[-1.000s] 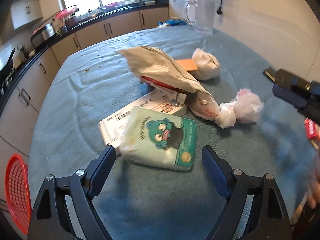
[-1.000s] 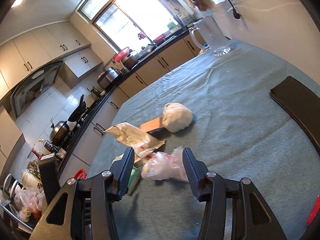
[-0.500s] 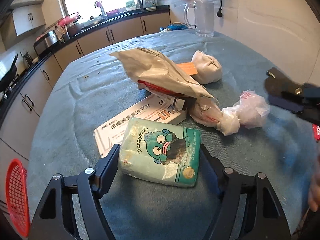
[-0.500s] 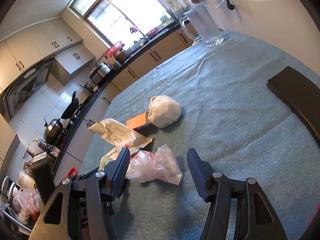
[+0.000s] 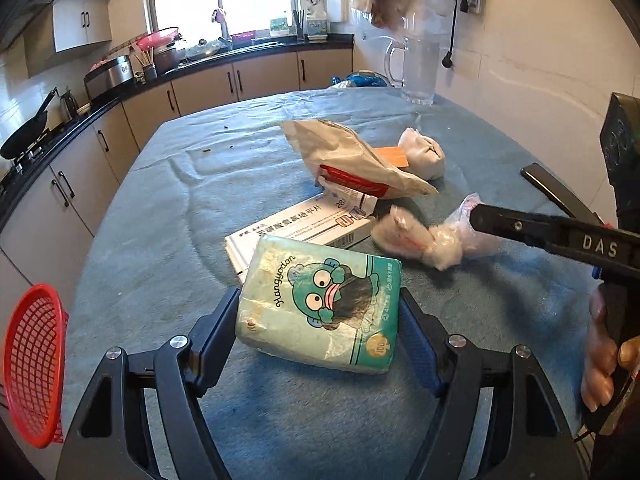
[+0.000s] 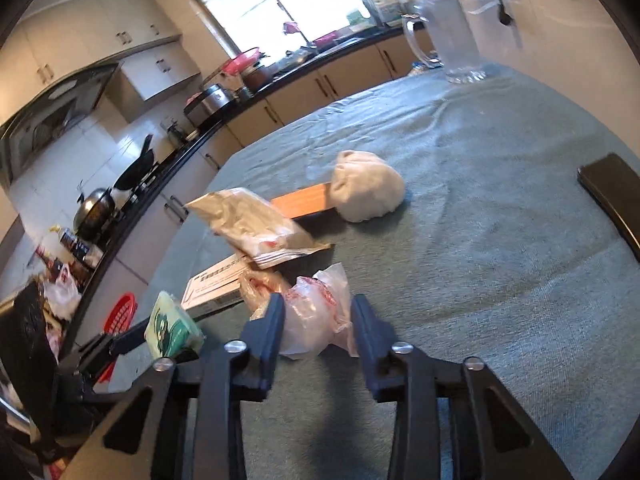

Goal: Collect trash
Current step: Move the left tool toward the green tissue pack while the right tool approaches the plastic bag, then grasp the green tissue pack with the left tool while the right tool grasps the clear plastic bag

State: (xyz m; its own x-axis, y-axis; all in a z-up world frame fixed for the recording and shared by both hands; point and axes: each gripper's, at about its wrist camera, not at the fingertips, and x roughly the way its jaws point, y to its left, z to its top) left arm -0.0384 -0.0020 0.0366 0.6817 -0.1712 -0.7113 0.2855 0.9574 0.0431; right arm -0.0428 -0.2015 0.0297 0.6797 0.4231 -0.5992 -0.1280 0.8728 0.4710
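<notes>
While the left gripper [image 5: 320,316] clamps a mint-green tissue pack [image 5: 322,306] printed "Hangyodon" with a cartoon fish, the right gripper [image 6: 318,322], its jaws having just been closing, squeezes a crumpled clear plastic bag [image 6: 314,320] with red print, near on the blue-grey tablecloth [image 6: 480,240]; "DAS" marks its arm.

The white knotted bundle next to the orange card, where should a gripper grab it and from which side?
Probably the puckered knot at the top of the white bundle, coming from above. The body is round, plump and wide, while the gathered knot is narrow and faces up. The orange card touches its left side, so avoid that flank.
</notes>
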